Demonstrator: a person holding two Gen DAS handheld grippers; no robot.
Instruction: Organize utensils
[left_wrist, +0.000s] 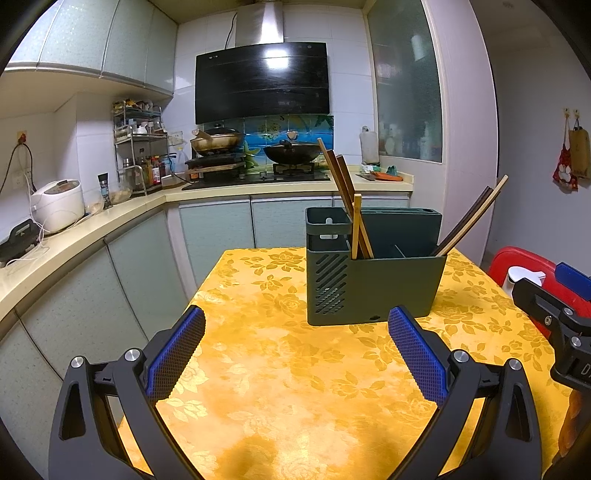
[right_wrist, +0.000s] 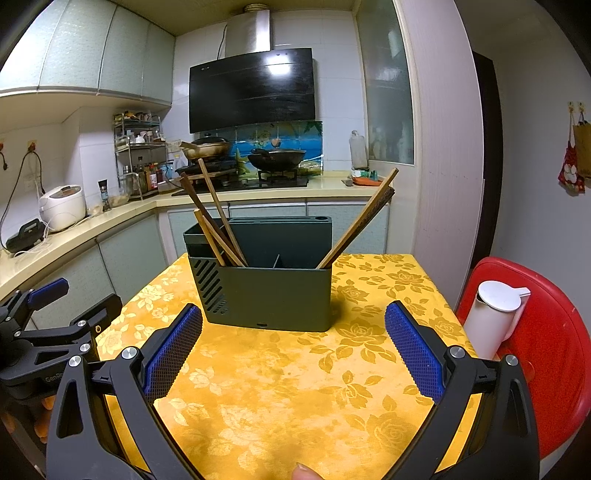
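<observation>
A dark green utensil holder stands on the yellow floral tablecloth; it also shows in the right wrist view. Several chopsticks lean in its left compartment and a pair leans out of its right end. In the right wrist view the left group and the right pair show the same. My left gripper is open and empty, short of the holder. My right gripper is open and empty, also in front of it.
A red chair with a white bottle stands right of the table. The other gripper shows at the right edge of the left wrist view and at the left edge of the right wrist view. A kitchen counter runs along the left.
</observation>
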